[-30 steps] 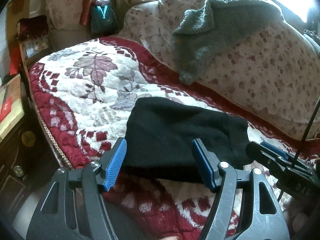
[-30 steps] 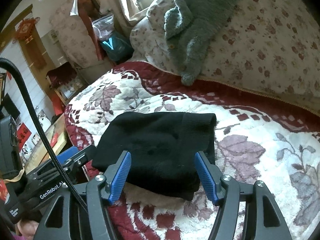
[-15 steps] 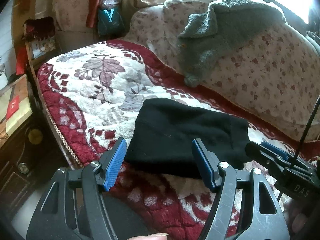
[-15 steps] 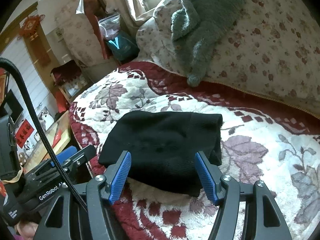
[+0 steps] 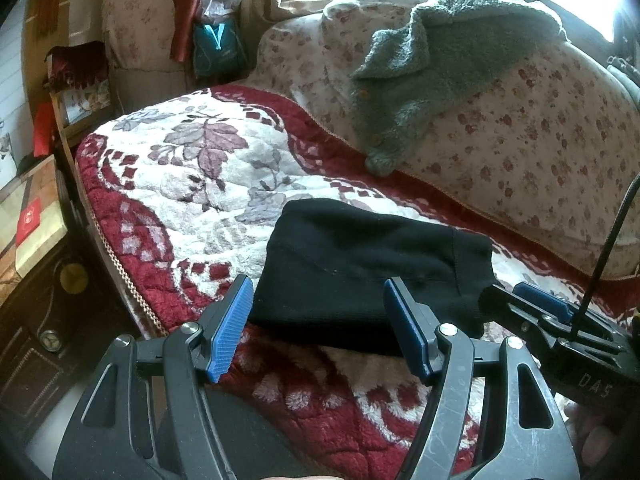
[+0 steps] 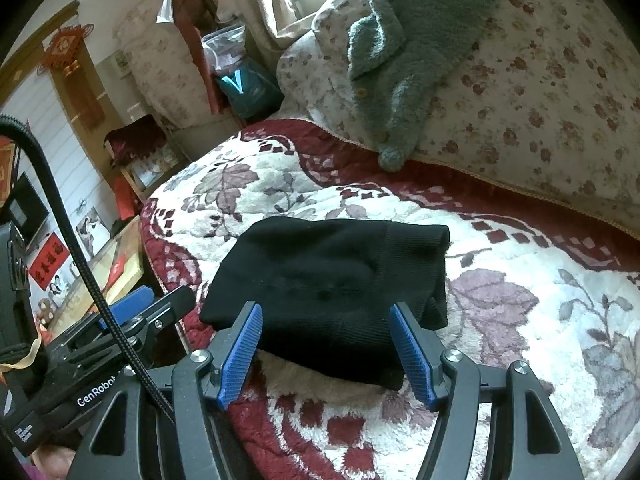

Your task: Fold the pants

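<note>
Fingers point(image 5: 232, 330) of both grippers stay spread, empty; folded black pants point(image 6: 332, 288) unmoved on blanket point(image 6: 520, 320).

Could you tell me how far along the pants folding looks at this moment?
Done, it seems: the black pants lie as a compact folded bundle on the floral blanket. In hand: nothing; the left gripper and right gripper are both open, short of the cloth. Left: perhaps only tidying the bundle.
</note>
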`<state>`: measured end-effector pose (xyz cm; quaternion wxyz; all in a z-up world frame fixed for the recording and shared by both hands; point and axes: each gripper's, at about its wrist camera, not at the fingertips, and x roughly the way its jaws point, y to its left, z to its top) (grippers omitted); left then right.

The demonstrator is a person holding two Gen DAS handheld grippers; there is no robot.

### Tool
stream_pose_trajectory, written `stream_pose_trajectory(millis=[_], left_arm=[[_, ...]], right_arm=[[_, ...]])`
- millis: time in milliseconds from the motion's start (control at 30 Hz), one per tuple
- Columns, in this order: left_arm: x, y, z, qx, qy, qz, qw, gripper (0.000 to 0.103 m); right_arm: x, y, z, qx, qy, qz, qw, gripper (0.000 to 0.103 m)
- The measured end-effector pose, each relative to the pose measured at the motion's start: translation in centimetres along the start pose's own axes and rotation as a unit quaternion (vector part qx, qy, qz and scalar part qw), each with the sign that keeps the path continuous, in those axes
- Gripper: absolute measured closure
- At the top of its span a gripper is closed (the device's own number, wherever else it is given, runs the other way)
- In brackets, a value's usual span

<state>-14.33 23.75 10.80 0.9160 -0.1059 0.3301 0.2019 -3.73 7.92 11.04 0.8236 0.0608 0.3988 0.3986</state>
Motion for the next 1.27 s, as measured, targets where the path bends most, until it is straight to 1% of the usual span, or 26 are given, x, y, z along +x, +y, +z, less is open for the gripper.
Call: stream_pose_trajectory(millis=[900,1100,1267], left_arm=[[0.3,0.1,-0.1,-0.001,0.003,0.001,1.0,0.034],[0.1,0.3,-0.4,-0.004,-0.015,0.006,0.9999,0.034],[0.3,0.0,-0.2,-0.001,-0.007,0.002,1.0,0.034]], right_arm=[[1.1,0.1,-0.2,0.0,0.016,0.002,1.0,0.039],[1.4,0.0,-0.3,0.0,0.02,0.009,1.0,0.039],[1.0,-0.3,-0.3,0.004,0.017,0.011,1.0,0.039]])
